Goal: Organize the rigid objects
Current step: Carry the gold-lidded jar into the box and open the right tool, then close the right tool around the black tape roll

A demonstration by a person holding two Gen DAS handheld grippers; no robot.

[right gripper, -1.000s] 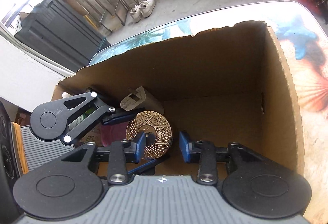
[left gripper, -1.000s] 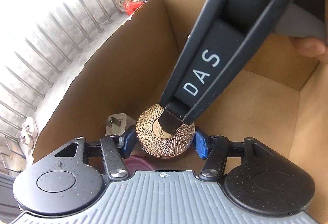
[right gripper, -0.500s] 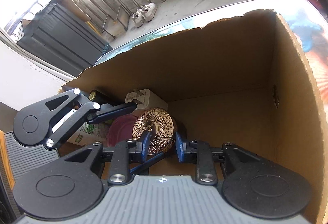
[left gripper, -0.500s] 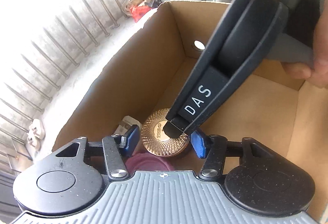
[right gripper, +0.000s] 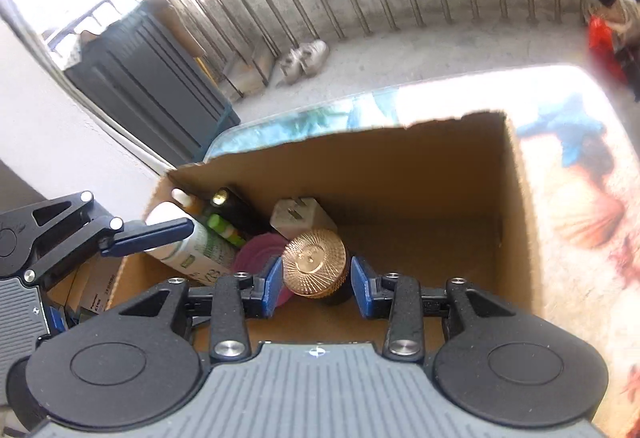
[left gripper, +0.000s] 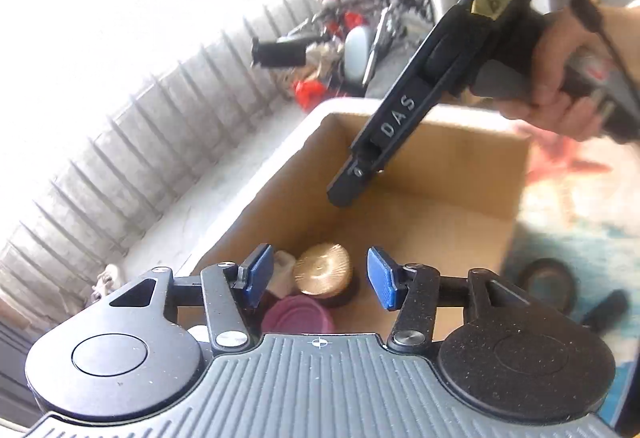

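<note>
I observed the right gripper (right gripper: 316, 286) positioned above the open cardboard box (right gripper: 400, 173), pointing down into it. Its jaws were opening, with the rose-gold ribbed cap (right gripper: 314, 262) of a dark jar framed between the blue pads; the left pad appeared just beside the cap and the right pad stood clear of it, so I recorded no grip. Just beyond the cap, toward the far wall, lay a white plug adapter (right gripper: 296, 217). To the left of the cap sat a pink lid (right gripper: 256, 254), and further left a white-and-green bottle (right gripper: 192, 246) and a dark bottle (right gripper: 236, 205) leaned into the box corner. The left gripper (left gripper: 320, 276) hung higher over the same box, its jaws also opening and holding nothing; the cap (left gripper: 322, 270) and the pink lid (left gripper: 298, 316) appeared well below, between its pads. Ahead of it, a hand (left gripper: 568, 77) gripped the handle of the right gripper. The box stood on a worktop (right gripper: 580, 197) with a printed sea pattern. To the right of the left gripper, outside the box, a dark round object (left gripper: 546, 286) rested on the worktop, too blurred to identify.
</note>
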